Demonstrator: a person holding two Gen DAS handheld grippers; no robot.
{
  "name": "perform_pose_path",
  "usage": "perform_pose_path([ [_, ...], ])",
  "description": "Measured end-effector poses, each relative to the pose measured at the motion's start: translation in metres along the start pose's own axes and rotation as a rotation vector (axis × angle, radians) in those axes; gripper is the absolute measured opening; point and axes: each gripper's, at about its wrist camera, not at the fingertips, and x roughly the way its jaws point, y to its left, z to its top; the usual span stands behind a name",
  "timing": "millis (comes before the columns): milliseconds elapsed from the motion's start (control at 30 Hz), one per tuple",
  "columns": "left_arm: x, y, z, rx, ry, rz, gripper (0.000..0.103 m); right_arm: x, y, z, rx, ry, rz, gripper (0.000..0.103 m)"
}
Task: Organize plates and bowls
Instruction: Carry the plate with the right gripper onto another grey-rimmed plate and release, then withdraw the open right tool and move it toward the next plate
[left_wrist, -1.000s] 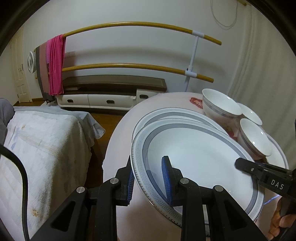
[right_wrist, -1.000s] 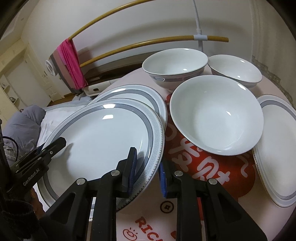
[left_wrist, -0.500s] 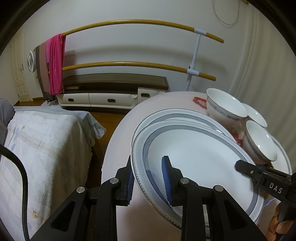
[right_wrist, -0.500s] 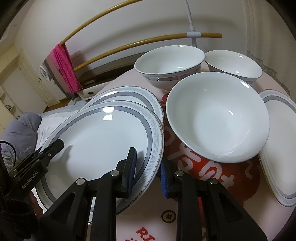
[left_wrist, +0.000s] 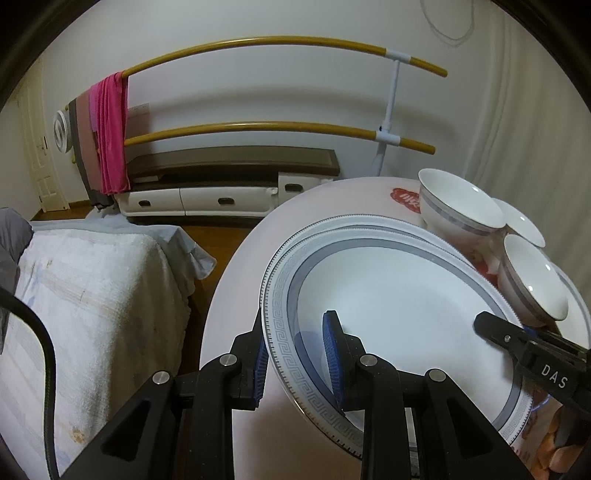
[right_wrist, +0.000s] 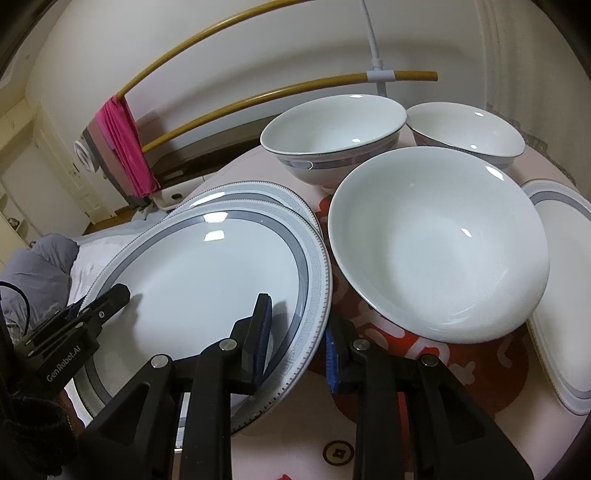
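Note:
A large white plate with a grey patterned rim (left_wrist: 399, 310) (right_wrist: 207, 280) is held by both grippers just over a second matching plate (left_wrist: 354, 225) (right_wrist: 255, 192) on the table. My left gripper (left_wrist: 297, 354) is shut on its left rim. My right gripper (right_wrist: 297, 332) is shut on its right rim; it also shows at the right of the left wrist view (left_wrist: 517, 343). Three white bowls stand right of the plates: a large one (right_wrist: 439, 247) and two behind (right_wrist: 332, 133) (right_wrist: 465, 129).
Another plate (right_wrist: 565, 291) lies at the far right. The round table (left_wrist: 240, 295) has a pink cloth with red print. A bed (left_wrist: 81, 295) is to the left. A wooden rail with a pink towel (left_wrist: 110, 133) and a low cabinet (left_wrist: 229, 177) stand at the wall.
Both grippers have carried the held plate forward, so it now covers more of the lower plate. The bowls appear nearer in the right wrist view.

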Motion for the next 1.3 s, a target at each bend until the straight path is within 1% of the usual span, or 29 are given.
perform_pose_path([
  [100,0.002,0.0,0.001,0.002,0.0,0.007,0.024,0.002,-0.003,-0.001,0.018,-0.009,0.026,0.027],
  [167,0.003,-0.003,0.0,0.02,-0.003,0.034,0.025,0.004,-0.005,0.0,0.025,-0.011,0.042,0.026],
  [233,0.005,-0.005,0.0,0.027,-0.005,0.046,0.026,0.006,-0.005,-0.001,0.024,-0.016,0.049,0.026],
  [400,0.012,-0.002,0.001,0.016,0.006,0.05,0.027,0.009,-0.009,0.003,0.035,-0.022,0.074,0.025],
  [567,0.018,-0.002,0.003,0.018,0.004,0.058,0.027,0.012,-0.008,0.003,0.039,-0.022,0.082,0.025],
  [767,0.021,-0.001,0.004,0.015,0.004,0.063,0.027,0.018,-0.009,0.003,0.036,0.0,0.094,0.025],
  [900,0.02,-0.001,0.003,0.013,0.005,0.07,0.027,0.018,-0.009,0.005,0.038,0.001,0.1,0.024],
  [967,0.018,-0.002,0.003,0.014,0.005,0.073,0.03,0.018,-0.01,0.004,0.038,0.001,0.102,0.025],
  [1033,0.013,-0.005,0.003,0.017,0.001,0.08,0.03,0.018,-0.012,0.005,0.045,0.005,0.106,0.025],
  [1133,0.004,-0.006,0.002,0.006,0.002,0.089,0.032,0.014,-0.014,0.003,0.038,0.011,0.105,0.03],
  [1267,-0.014,-0.013,-0.004,0.0,-0.011,0.09,0.044,0.002,-0.012,-0.004,0.029,0.018,0.105,0.046],
  [1300,-0.021,-0.017,-0.006,0.001,-0.016,0.085,0.045,-0.004,-0.012,-0.007,0.023,0.017,0.106,0.047],
])
